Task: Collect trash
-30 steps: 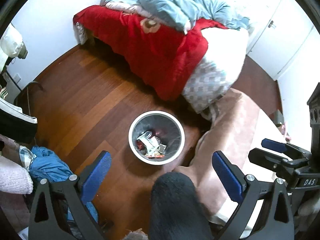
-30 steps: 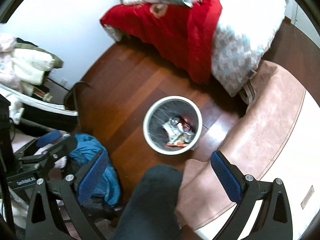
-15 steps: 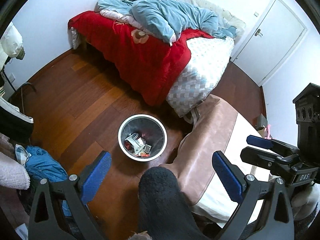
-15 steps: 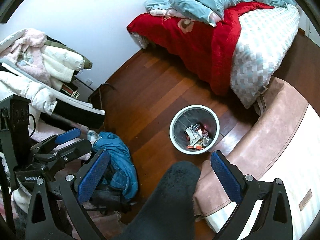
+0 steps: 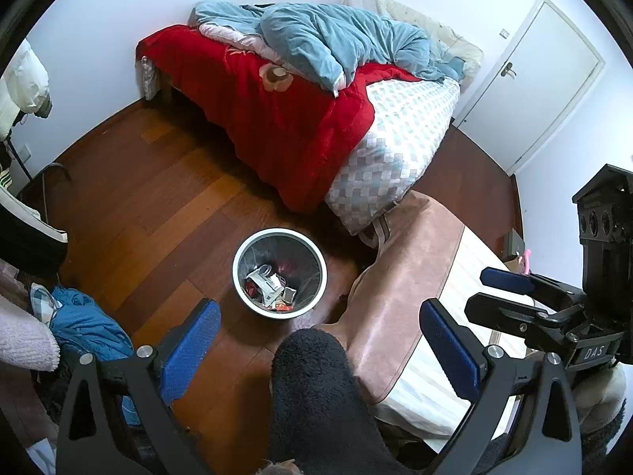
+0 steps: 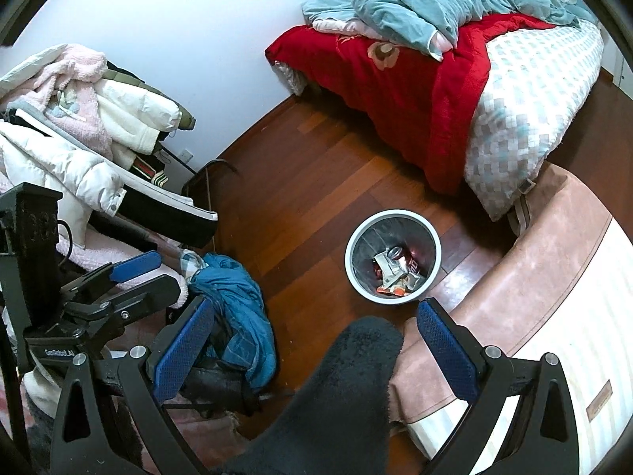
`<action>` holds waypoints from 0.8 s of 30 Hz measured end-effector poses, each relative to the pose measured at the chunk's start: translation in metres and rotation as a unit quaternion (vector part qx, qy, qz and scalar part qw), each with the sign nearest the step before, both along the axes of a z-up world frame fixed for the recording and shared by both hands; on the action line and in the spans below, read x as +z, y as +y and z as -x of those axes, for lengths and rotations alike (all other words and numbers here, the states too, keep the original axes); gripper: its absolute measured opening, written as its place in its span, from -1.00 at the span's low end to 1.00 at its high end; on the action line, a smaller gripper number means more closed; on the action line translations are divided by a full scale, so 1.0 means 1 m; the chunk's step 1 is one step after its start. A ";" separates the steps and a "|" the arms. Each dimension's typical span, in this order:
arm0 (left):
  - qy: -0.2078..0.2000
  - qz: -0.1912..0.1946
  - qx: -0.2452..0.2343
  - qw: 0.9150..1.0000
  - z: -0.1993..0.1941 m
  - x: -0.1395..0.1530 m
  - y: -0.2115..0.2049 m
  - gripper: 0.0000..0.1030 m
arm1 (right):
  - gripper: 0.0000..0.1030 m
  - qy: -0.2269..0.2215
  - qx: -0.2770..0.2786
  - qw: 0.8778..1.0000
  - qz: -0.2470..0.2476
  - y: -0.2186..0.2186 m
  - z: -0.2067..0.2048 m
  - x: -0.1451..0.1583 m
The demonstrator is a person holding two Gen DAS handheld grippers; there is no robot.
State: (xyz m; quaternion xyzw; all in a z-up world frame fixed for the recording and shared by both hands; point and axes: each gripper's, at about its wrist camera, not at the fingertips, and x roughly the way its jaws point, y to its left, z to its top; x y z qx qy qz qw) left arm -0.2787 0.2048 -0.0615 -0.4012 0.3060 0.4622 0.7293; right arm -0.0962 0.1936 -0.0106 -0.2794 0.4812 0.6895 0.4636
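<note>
While both stand spread, the left hand-held gripper [image 5: 318, 340] hangs above the bin [image 5: 279, 273].

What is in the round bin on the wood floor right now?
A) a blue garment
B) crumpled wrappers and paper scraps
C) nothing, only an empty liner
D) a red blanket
B: the round bin holds crumpled wrappers and paper scraps at its bottom; both the left gripper and right gripper are open and empty above it.

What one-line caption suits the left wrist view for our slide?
Open left hand-held gripper above a white bin holding trash, beside a bed.
</note>
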 end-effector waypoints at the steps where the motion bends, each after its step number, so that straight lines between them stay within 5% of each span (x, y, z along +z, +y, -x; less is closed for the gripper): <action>1: 0.000 -0.001 -0.001 1.000 0.001 0.001 0.001 1.00 | 1.00 -0.001 0.000 1.000 -0.001 0.000 0.001 0.000; 24: 0.004 0.002 0.001 1.000 0.003 0.000 0.005 1.00 | 1.00 -0.005 0.008 1.000 0.013 -0.003 -0.006 -0.005</action>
